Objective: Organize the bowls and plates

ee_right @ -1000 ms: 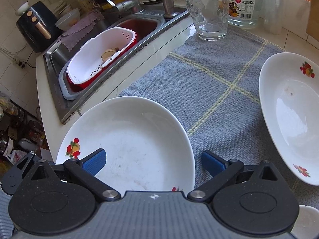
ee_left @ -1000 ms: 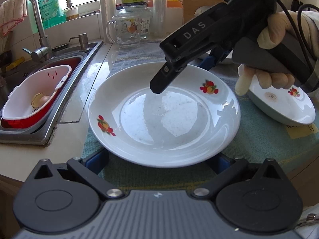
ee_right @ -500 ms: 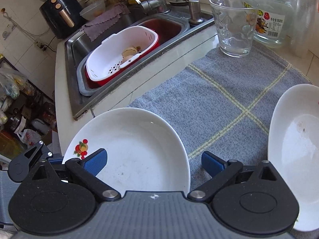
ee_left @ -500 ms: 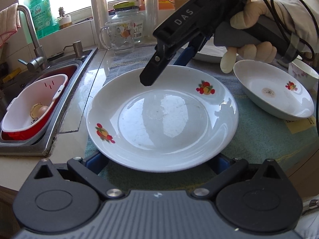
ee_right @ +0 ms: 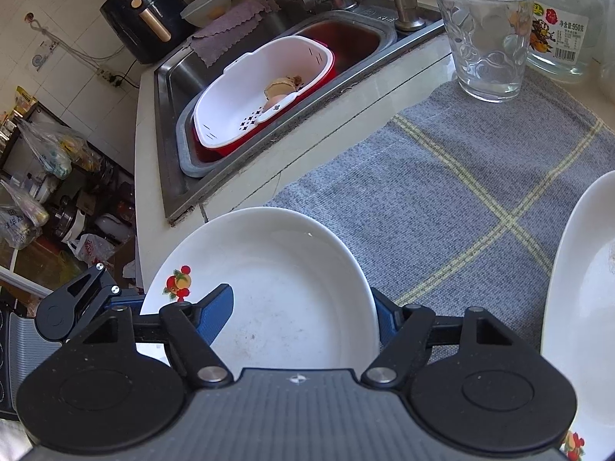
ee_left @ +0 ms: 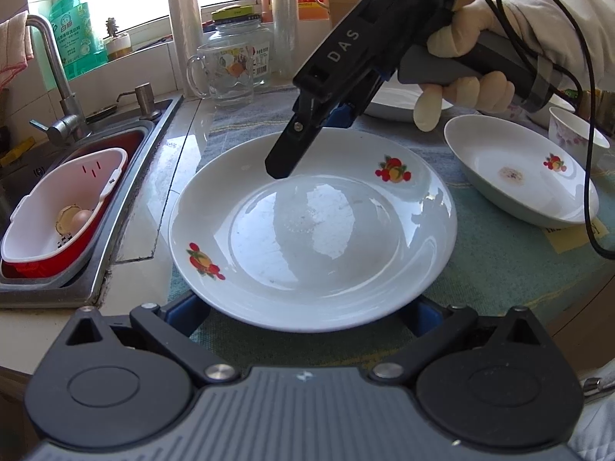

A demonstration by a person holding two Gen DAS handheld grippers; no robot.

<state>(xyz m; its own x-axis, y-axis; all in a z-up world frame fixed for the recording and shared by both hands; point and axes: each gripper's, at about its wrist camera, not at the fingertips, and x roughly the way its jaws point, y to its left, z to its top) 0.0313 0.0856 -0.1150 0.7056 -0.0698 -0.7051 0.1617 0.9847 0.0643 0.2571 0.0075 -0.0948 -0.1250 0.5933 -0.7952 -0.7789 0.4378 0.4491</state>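
Note:
A white plate with fruit decals lies on the grey checked cloth by the sink. My left gripper is open, and its blue fingers sit low at the plate's near rim, partly hidden by it. My right gripper reaches down from the upper right in a gloved hand and straddles the far rim. One finger is over the inside of the plate and the other is outside the rim. The right gripper is closing, and I see no pad pressing on the plate.
A deeper decal plate sits to the right, with another plate behind the hand and a small flowered cup. A glass mug and jar stand at the back. The sink holds a white strainer basket in a red basin.
The right gripper's fingers have drawn closer together around the plate's far rim, and its wrist has rolled slightly. The plate and the left gripper have stayed put.

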